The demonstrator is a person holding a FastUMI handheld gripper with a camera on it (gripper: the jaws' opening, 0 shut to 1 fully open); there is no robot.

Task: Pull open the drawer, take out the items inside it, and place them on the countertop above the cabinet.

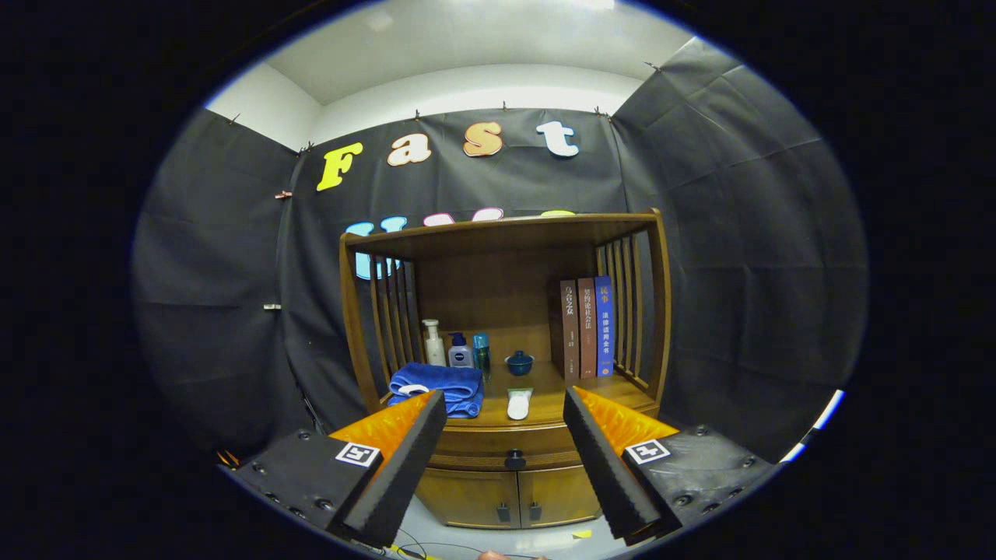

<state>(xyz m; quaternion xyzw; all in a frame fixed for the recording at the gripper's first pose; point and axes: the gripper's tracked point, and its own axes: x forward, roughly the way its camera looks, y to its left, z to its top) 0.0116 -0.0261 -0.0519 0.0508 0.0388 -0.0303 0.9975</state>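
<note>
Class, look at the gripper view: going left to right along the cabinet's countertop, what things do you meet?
Blue towel → white pump bottle → small pale bottle → teal bottle → white flat item and blue bowl → three upright books. The open gripper faces the shut drawer.

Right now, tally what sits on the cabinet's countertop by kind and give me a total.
Books: 3
Bottles: 3
Folded towel: 1
Small bowl: 1
Small white item: 1
Total: 9
The gripper is open, holding nothing, with the closed drawer's knob beyond its fingers.
</note>
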